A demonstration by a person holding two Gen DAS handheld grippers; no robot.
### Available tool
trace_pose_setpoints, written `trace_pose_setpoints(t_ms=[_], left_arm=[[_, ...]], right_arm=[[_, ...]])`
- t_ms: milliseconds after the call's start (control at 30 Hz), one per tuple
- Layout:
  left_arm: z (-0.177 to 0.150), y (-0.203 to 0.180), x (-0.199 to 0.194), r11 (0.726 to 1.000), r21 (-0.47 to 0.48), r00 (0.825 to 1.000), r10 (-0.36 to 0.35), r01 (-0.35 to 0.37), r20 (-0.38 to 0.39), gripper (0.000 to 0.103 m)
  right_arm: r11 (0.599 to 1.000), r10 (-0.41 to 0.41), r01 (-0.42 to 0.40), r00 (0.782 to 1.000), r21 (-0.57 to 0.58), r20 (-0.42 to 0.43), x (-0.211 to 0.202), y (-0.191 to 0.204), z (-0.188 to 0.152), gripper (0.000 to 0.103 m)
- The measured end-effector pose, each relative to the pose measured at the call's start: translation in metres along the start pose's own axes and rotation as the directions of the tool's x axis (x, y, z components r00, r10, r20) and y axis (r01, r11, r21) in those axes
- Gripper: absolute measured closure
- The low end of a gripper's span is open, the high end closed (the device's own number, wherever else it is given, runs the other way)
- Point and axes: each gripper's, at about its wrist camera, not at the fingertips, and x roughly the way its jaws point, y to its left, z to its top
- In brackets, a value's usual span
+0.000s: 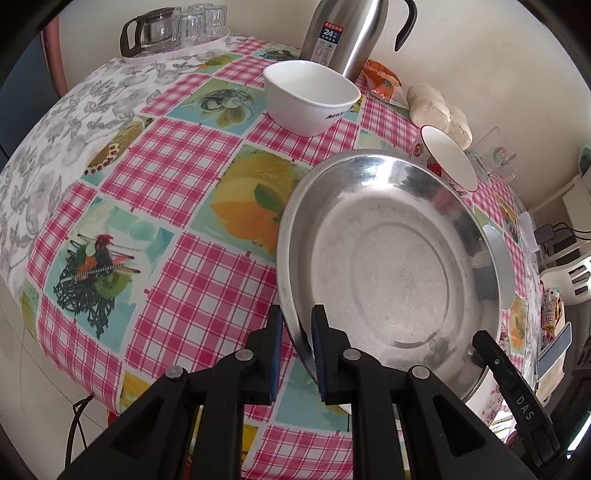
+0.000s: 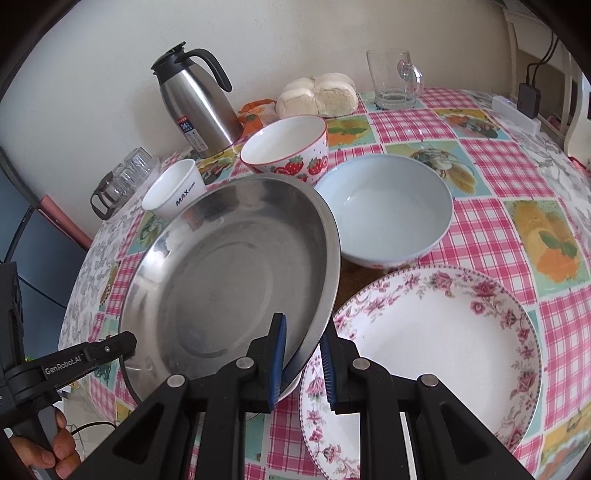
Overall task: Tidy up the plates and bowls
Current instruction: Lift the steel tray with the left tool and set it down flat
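Left wrist view: the left gripper [image 1: 297, 347] pinches the metal pan [image 1: 391, 266] by its rim, and the pan hides most of the blue bowl [image 1: 502, 266].

Right wrist view: the right gripper [image 2: 301, 363] pinches the pan's other rim above the checked table [image 2: 480, 236], covering part of the flowered plate [image 2: 439, 343].

The surface [image 2: 495, 236] wears a pink-check cloth with fruit pictures. On it rest a floral plate [image 2: 443, 343], a pale blue bowl [image 2: 384, 218] just behind the plate, a strawberry bowl [image 2: 291, 147], a white square bowl [image 1: 310, 96], a steel flask [image 2: 195, 107], a glass mug [image 2: 395, 79], bagged buns [image 2: 317, 94] and a tray of glasses [image 1: 184, 27] at the far edge
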Motion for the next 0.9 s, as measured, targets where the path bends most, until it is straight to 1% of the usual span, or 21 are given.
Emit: trace_pose_setpoints(t_ms=[167,433,567,667,900], left_arm=[[-0.001,0.004,0.01,0.999,-0.028,0.999,-0.025,0.024,-0.046,0.088],[0.003,0.006,0.013,0.998,-0.038,0.997,-0.045,0.042,-0.066,0.088],[0.003,0.003,0.014,0.999,-0.019,0.997,-0.031,0.03,-0.068,0.088],[0.004,-0.001,0.017,1.0,-0.005,0.997,-0.025,0.024,-0.072,0.088],[0.005,-0.004,0.021,1.0,0.019,0.996,-0.021,0.023,-0.081,0.088]], right_arm=[[1.0,-0.009,0.009,0.999,0.002,-0.032,0.005,0.001,-0.006,0.083],[1.0,-0.029,0.029,0.999,-0.002,-0.037,0.008,0.003,-0.007,0.084],[0.999,-0.033,0.033,0.999,0.024,-0.009,0.003,-0.003,-0.004,0.084],[0.999,-0.023,0.023,1.0,0.044,-0.011,0.003,-0.007,-0.003,0.084],[0.998,-0.033,0.033,0.999,0.045,-0.002,0.002,-0.007,-0.001,0.084]])
